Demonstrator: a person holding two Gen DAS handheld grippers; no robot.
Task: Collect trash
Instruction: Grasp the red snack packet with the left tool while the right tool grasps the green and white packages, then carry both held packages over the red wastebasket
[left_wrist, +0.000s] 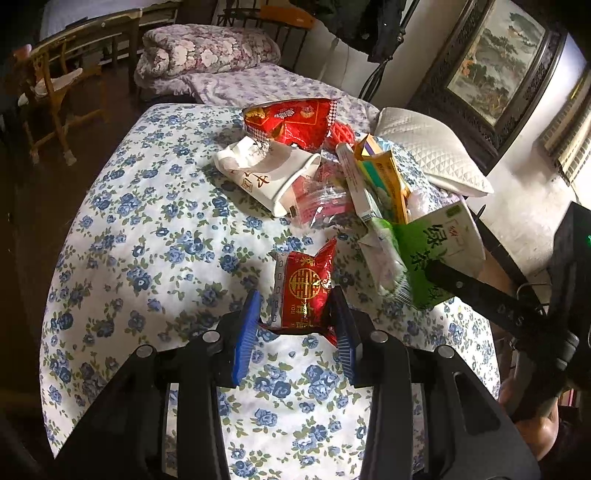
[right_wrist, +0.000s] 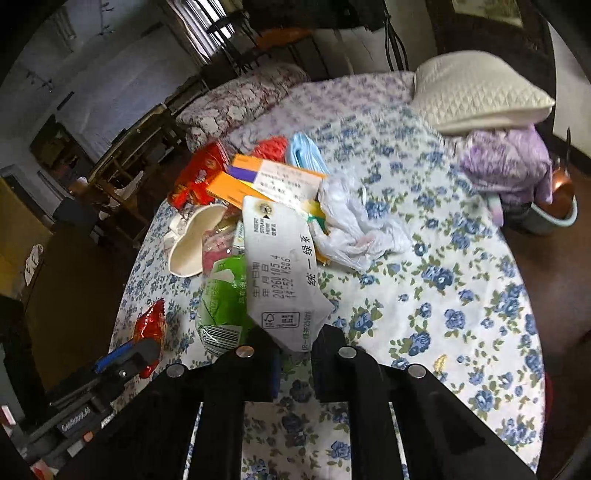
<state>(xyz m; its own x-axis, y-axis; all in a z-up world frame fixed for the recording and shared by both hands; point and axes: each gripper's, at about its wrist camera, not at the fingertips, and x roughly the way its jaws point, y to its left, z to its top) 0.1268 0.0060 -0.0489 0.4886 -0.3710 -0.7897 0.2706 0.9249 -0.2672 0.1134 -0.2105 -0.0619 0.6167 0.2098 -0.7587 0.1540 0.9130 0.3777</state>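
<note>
The left claw (left_wrist: 297, 325) pinches a red foil wrapper (left_wrist: 304, 288) just above the flowered bed (left_wrist: 147, 240). The right claw (right_wrist: 295, 363) is clamped on a green tea carton (right_wrist: 280, 273) beside the trash pile (left_wrist: 325, 173). Only the right wrist view shows the crumpled plastic bag (right_wrist: 351, 229).

Left hand-held gripper (left_wrist: 295, 317) clamped partway; right hand-held gripper (right_wrist: 295, 354) clamped tight.

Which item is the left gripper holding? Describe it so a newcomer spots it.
On the blue-flowered bedspread, look nearer than the trash pile. Between the left gripper's blue pads sits a small red foil snack packet. Its gold round emblem distinguishes it from the bigger red bag behind.
</note>
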